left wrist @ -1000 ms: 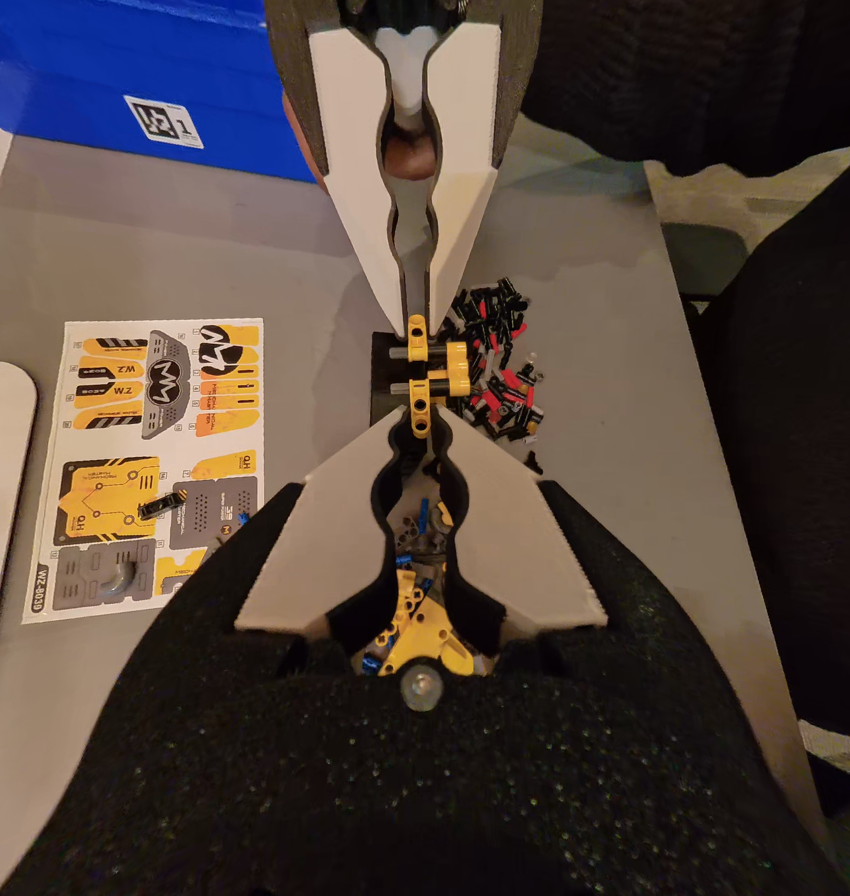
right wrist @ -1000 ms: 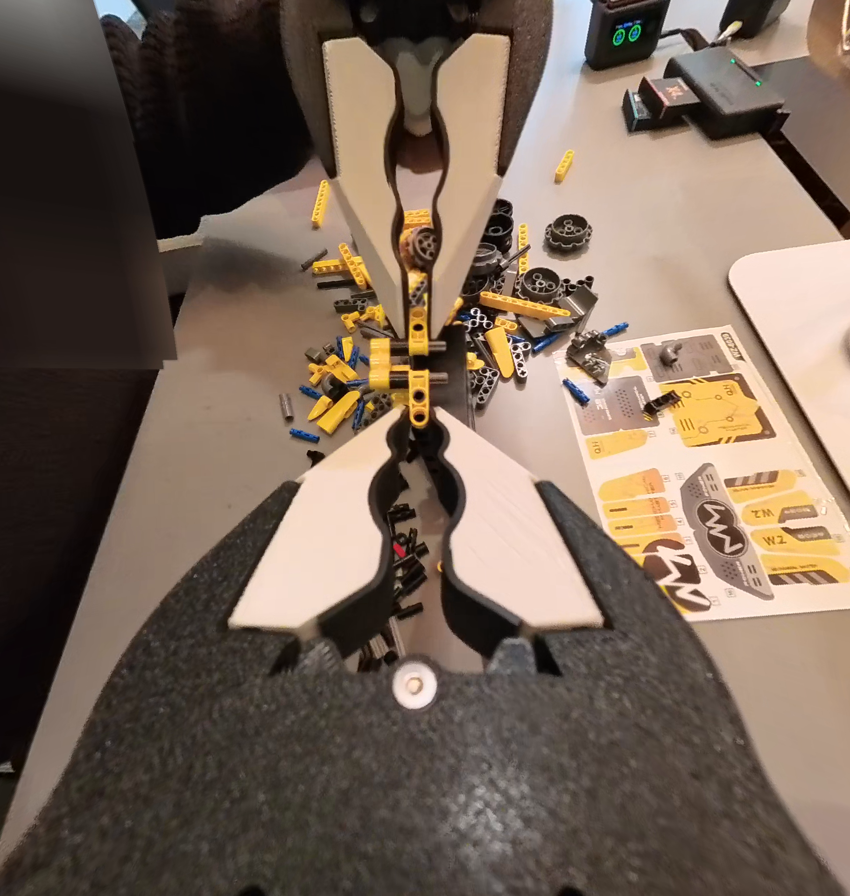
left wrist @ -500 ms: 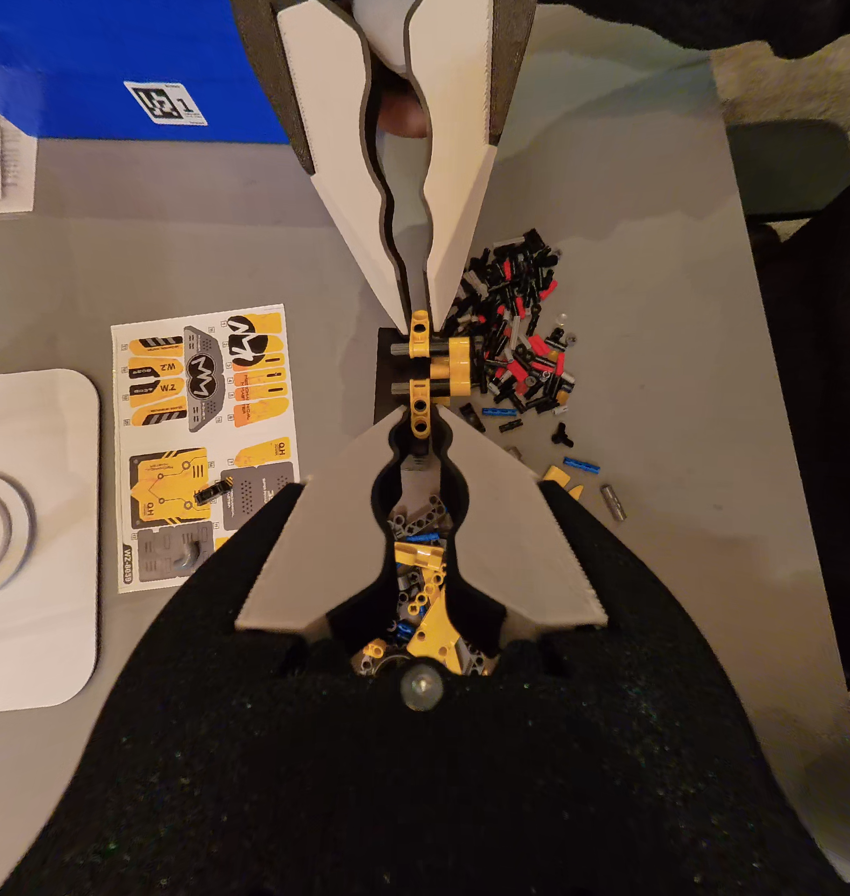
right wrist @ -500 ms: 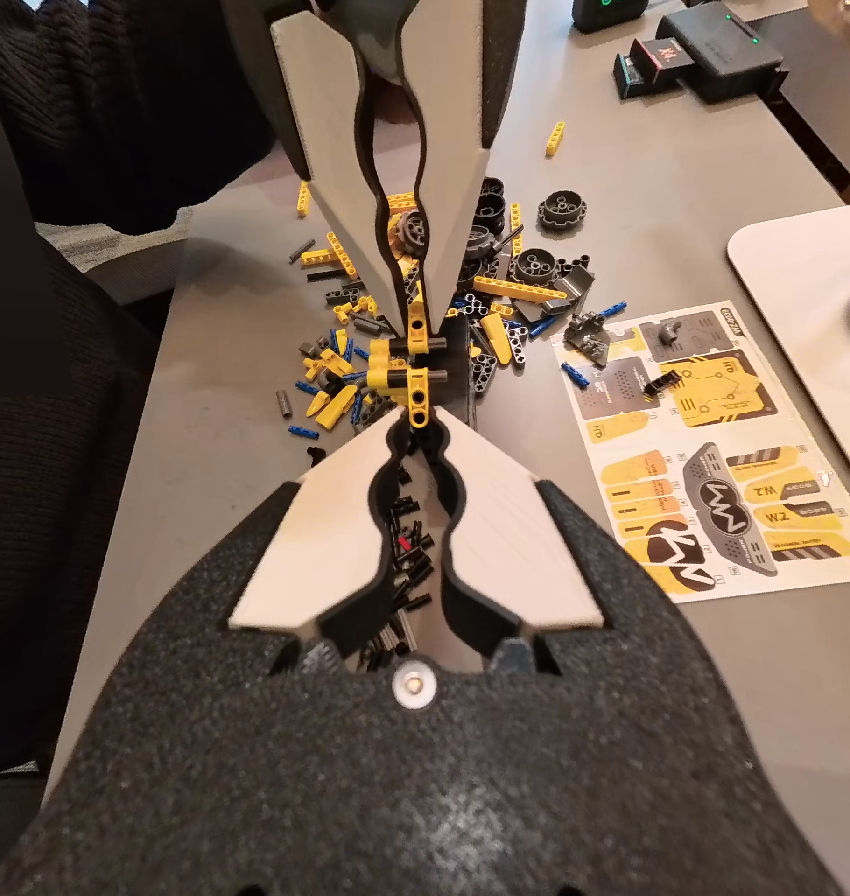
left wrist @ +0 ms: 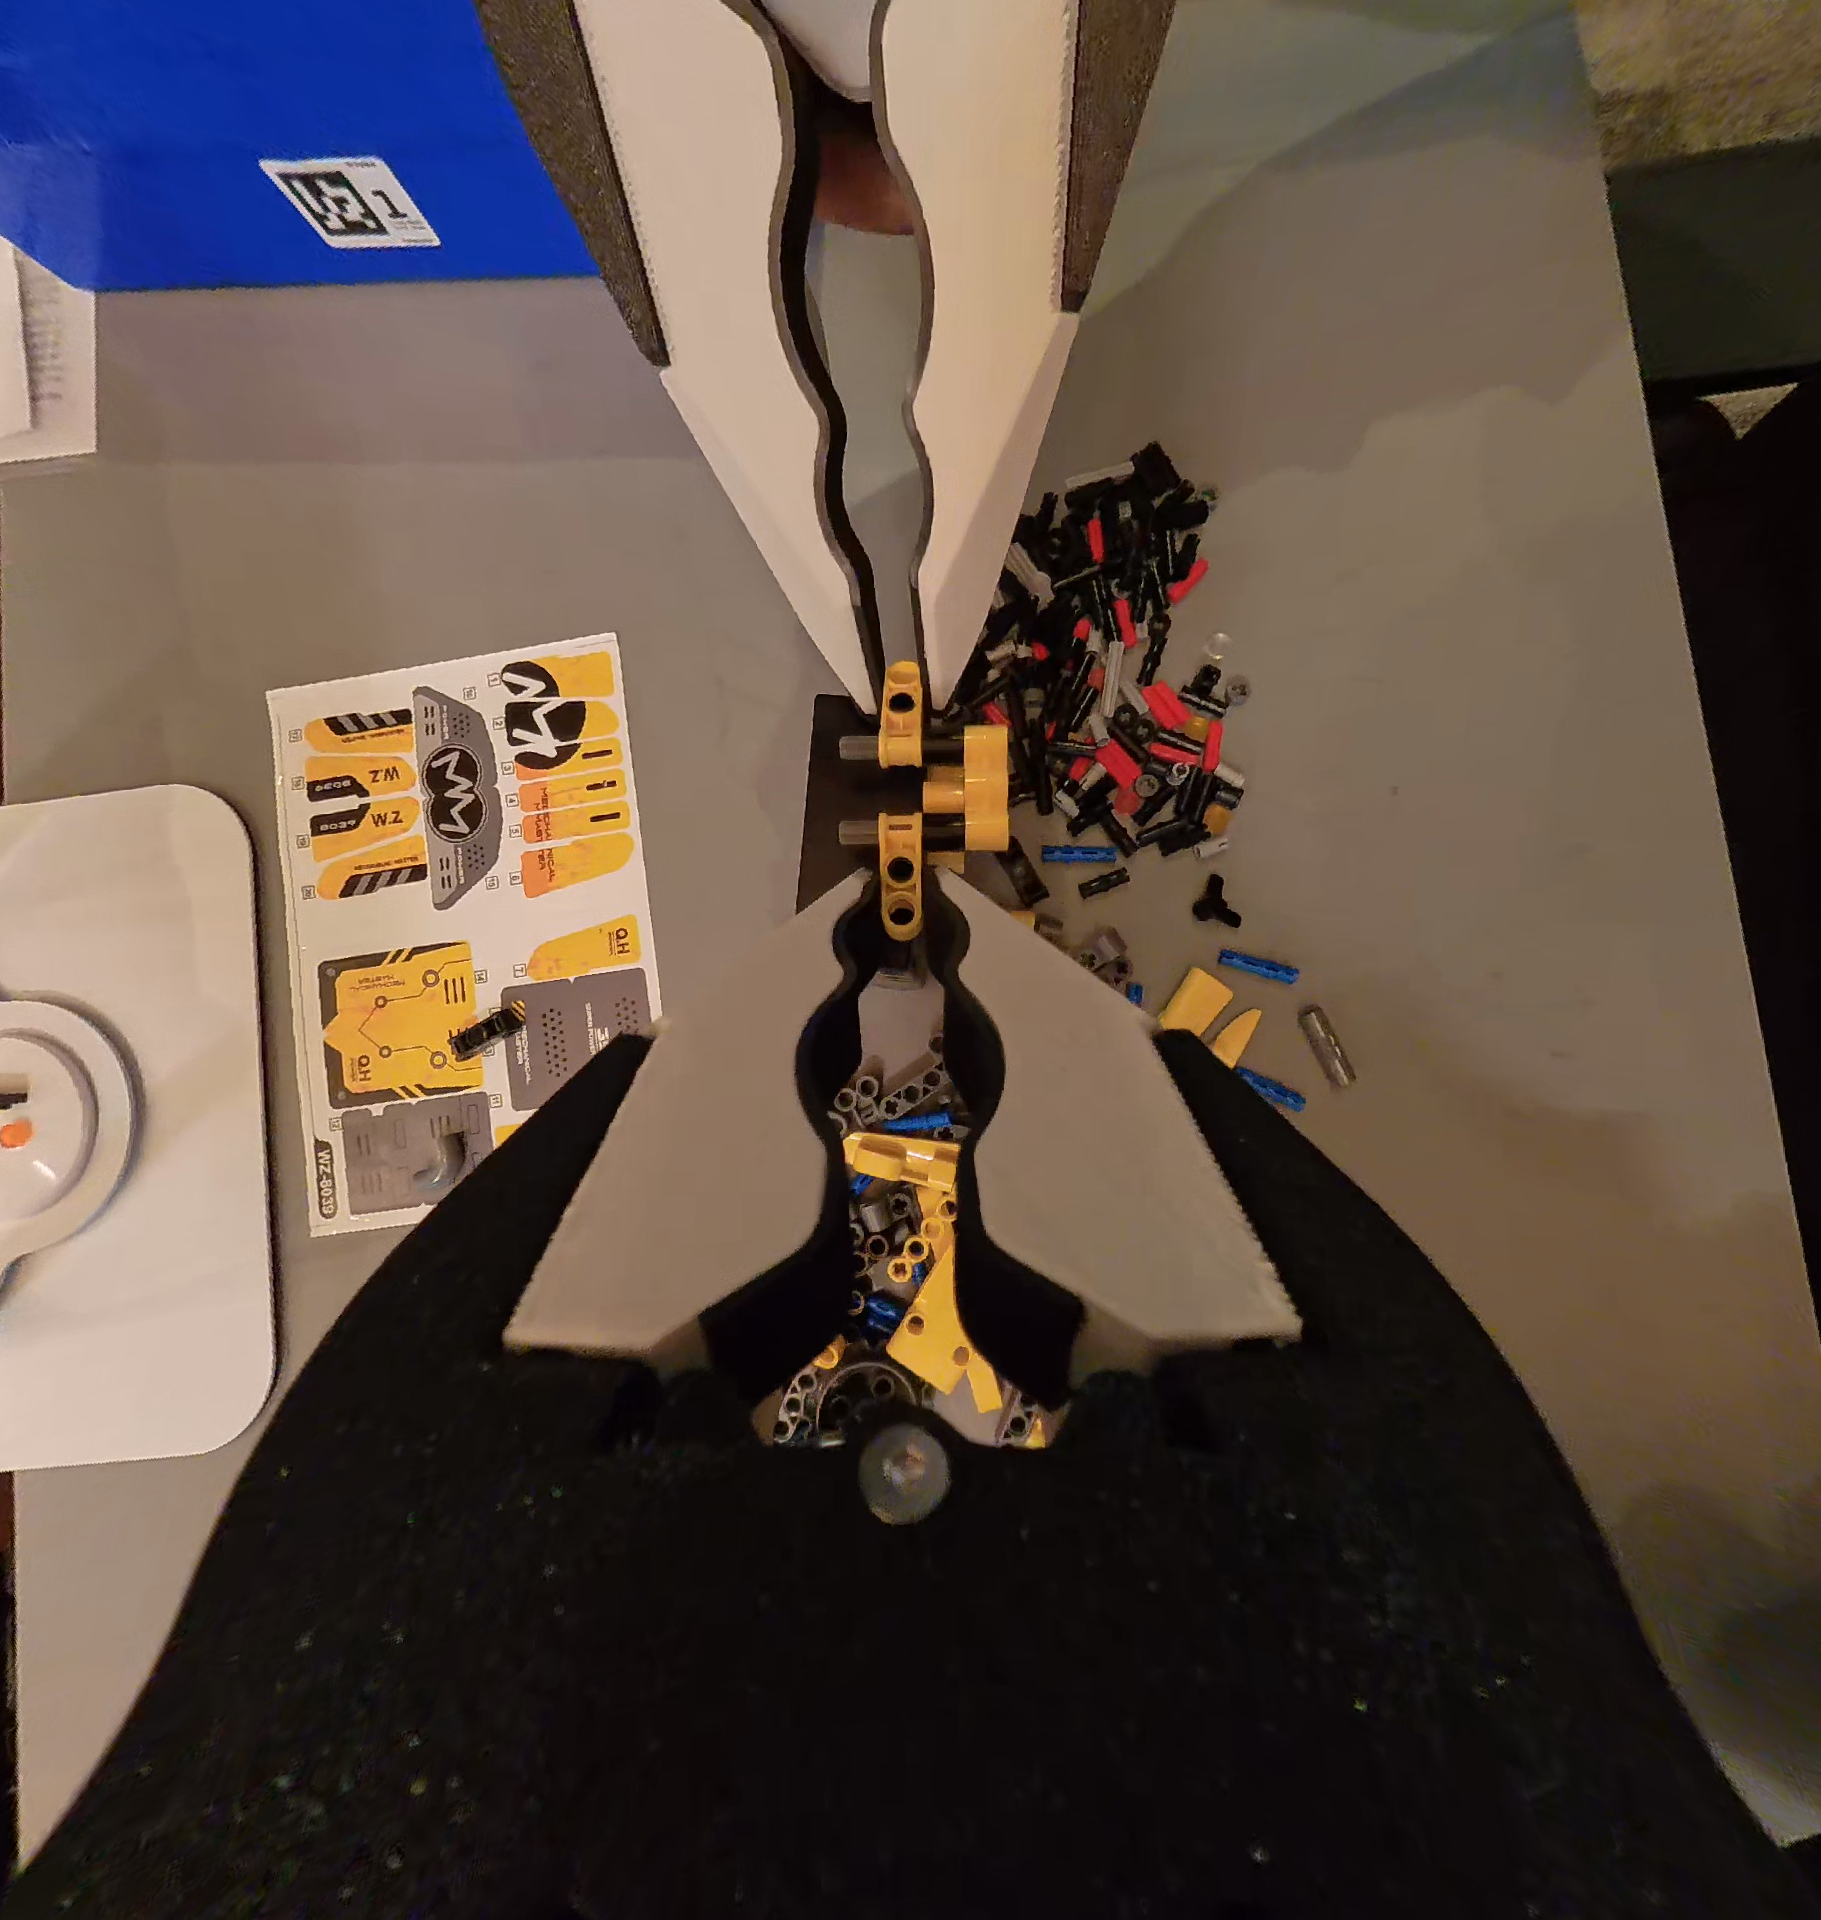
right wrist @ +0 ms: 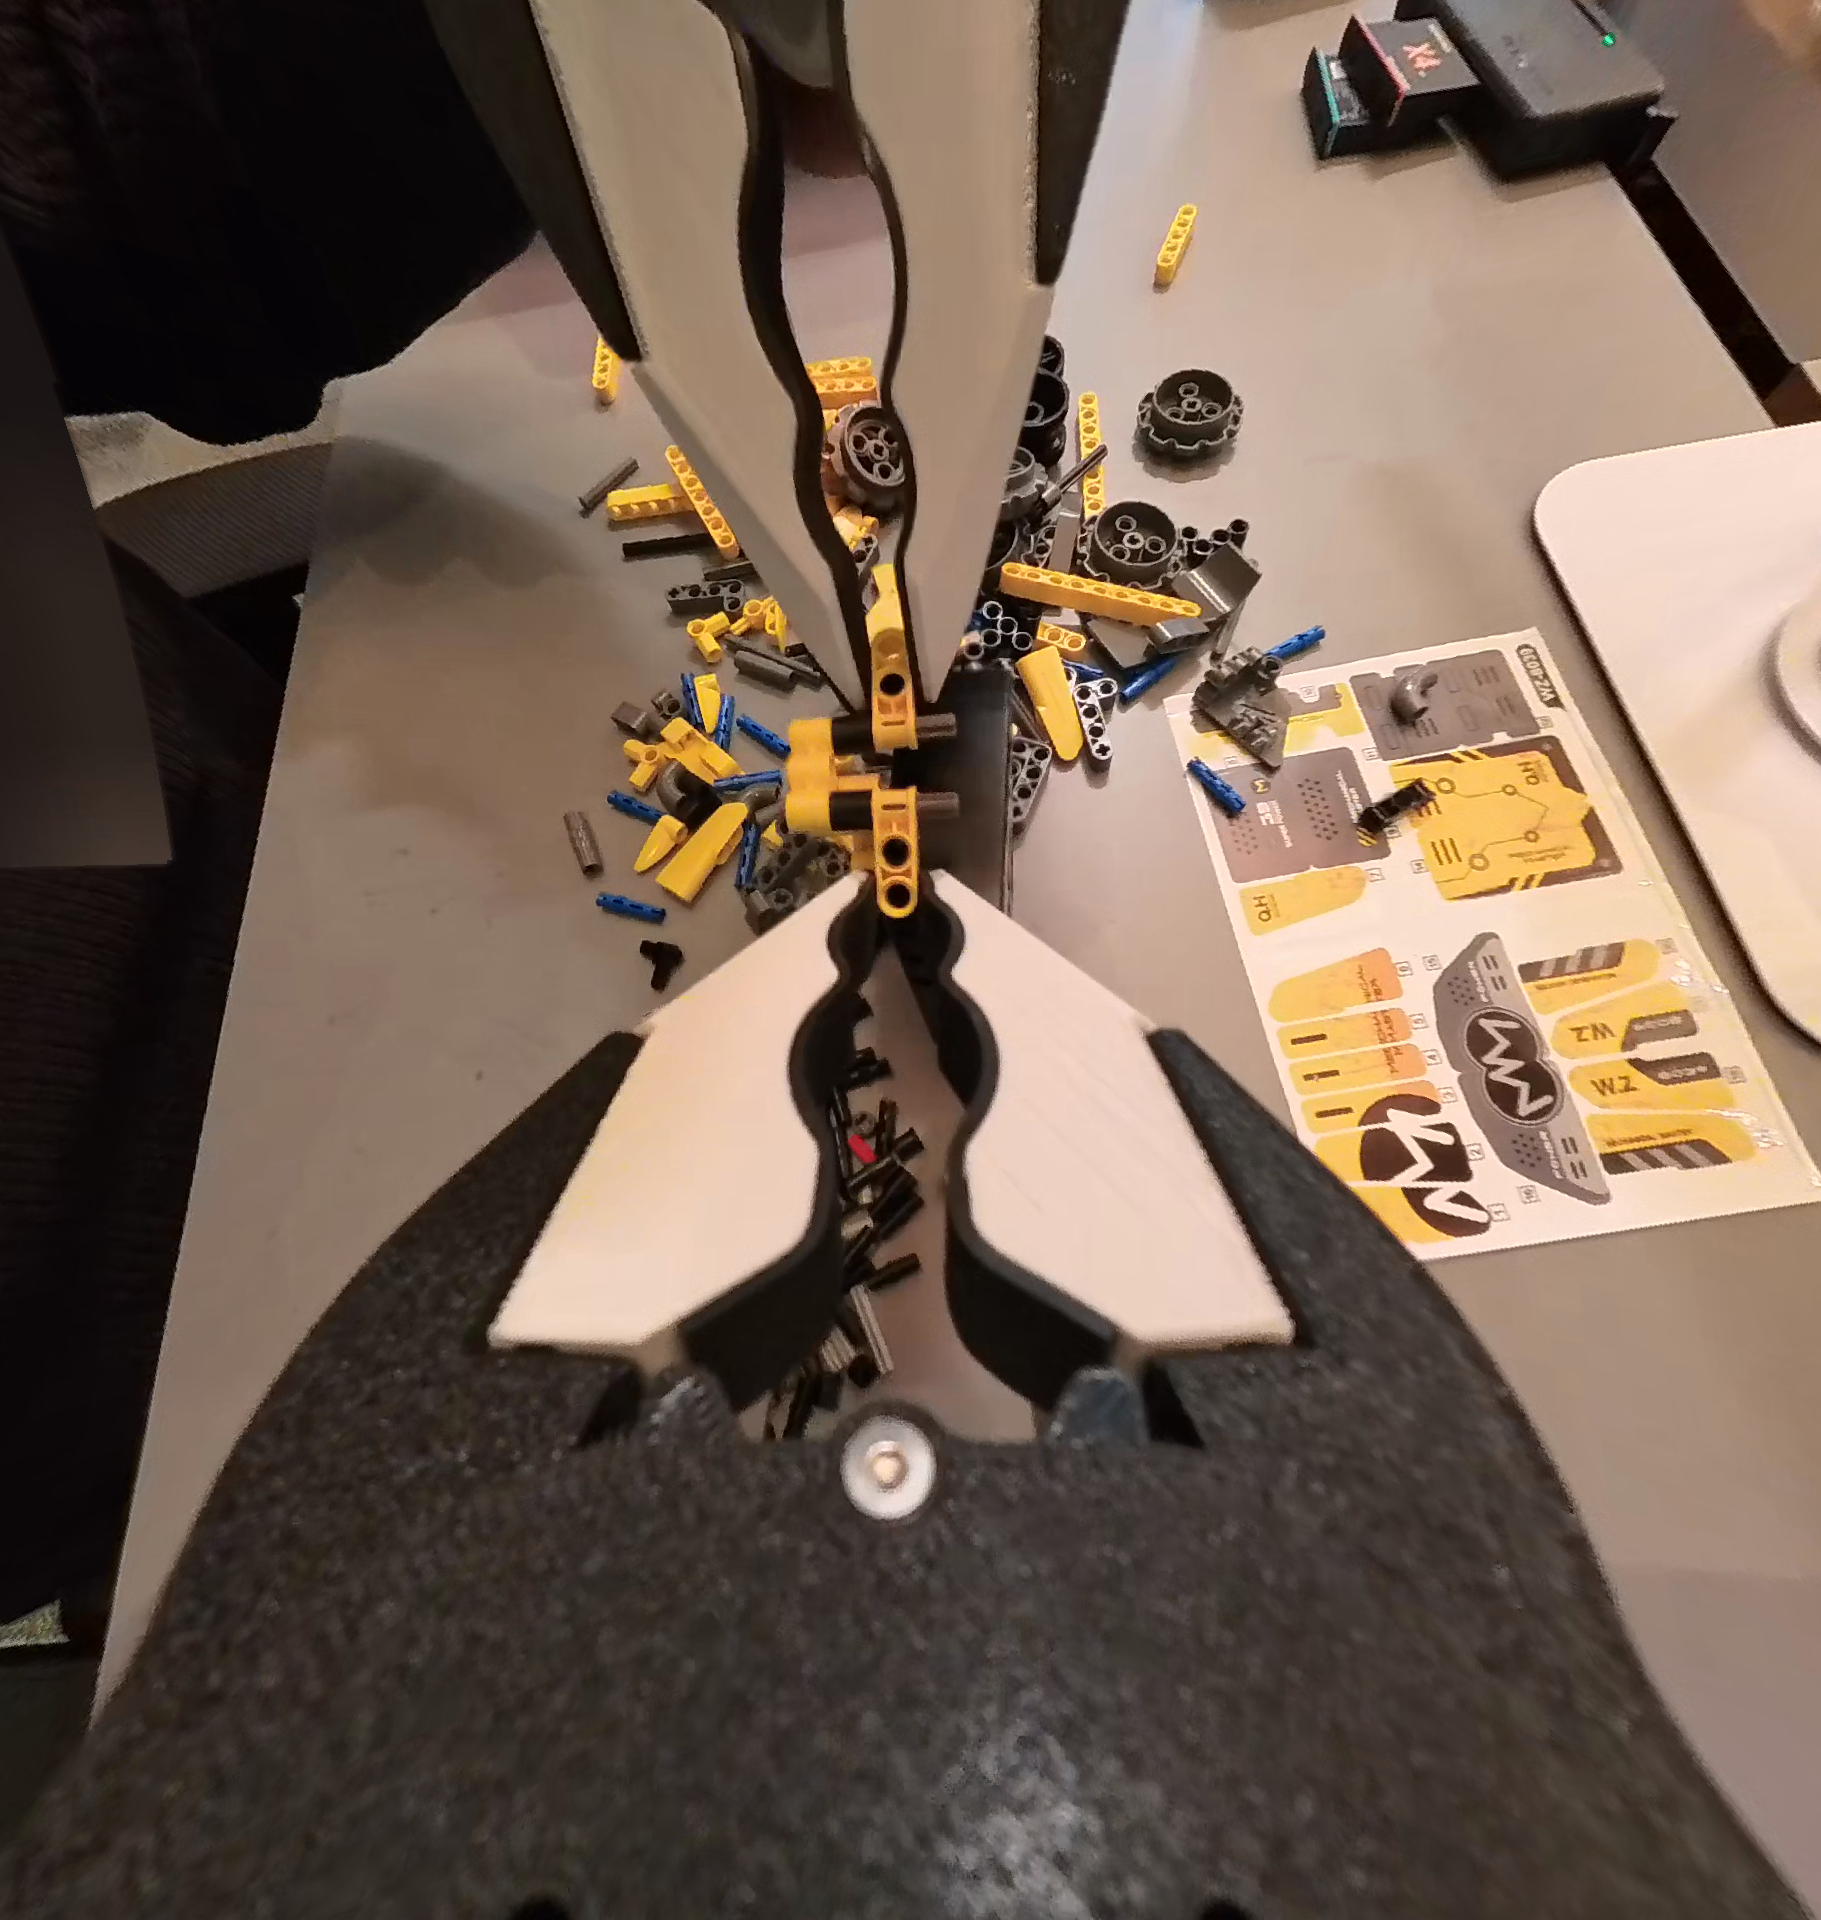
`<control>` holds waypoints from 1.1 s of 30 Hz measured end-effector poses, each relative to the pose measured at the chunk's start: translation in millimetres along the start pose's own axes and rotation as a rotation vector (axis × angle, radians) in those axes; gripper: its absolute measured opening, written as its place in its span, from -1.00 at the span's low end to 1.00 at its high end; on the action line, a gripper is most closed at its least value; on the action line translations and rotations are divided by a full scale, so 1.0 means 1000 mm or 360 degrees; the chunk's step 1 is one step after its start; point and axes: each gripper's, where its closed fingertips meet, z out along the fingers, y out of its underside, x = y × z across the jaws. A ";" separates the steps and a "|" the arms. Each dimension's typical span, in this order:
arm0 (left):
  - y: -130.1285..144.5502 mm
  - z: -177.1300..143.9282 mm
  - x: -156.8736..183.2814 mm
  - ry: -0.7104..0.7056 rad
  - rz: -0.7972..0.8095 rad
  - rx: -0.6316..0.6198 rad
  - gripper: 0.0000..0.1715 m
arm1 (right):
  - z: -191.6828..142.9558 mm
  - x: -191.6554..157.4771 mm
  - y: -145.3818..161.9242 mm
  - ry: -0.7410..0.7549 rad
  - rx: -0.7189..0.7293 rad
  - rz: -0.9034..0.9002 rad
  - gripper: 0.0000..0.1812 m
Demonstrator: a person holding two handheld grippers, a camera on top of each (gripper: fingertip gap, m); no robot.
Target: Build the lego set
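Observation:
A small yellow brick assembly (left wrist: pixel 932 795), two short yellow beams joined by black pins and a yellow connector with a black plate behind, hangs above the grey table (left wrist: pixel 1405 935). My left gripper (left wrist: pixel 899 902) is shut on the near yellow beam. My right gripper (left wrist: pixel 898 688) comes in from the opposite side and is shut on the other beam. In the right wrist view the assembly (right wrist: pixel 864 790) sits between my right gripper (right wrist: pixel 893 896) and the left gripper (right wrist: pixel 890 665) facing it.
A sticker sheet (left wrist: pixel 459 935) (right wrist: pixel 1457 935) lies flat on the table. A pile of black and red pins (left wrist: pixel 1114 707) and a pile of yellow, grey and blue parts with dark wheels (right wrist: pixel 1082 561) lie under the grippers. A blue box (left wrist: pixel 210 135), a white pad (left wrist: pixel 106 1122) and black devices (right wrist: pixel 1488 83) stand around. Only a small space, under 4 cm, lies between the two pairs of fingers.
Both grippers keep their hold on the assembly and have lifted it higher above the table. More of the white pad and the pin pile has come into view.

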 end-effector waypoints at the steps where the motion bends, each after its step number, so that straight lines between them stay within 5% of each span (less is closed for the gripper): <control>1: 0.000 0.000 0.000 -0.0002 0.0004 -0.0005 -0.92 | 0.000 0.000 0.000 0.0008 -0.0013 -0.0005 -0.92; 33: 0.009 -0.003 -0.005 0.0050 0.0031 0.0079 -0.92 | 0.004 0.006 -0.002 0.0108 -0.0203 -0.0066 -0.92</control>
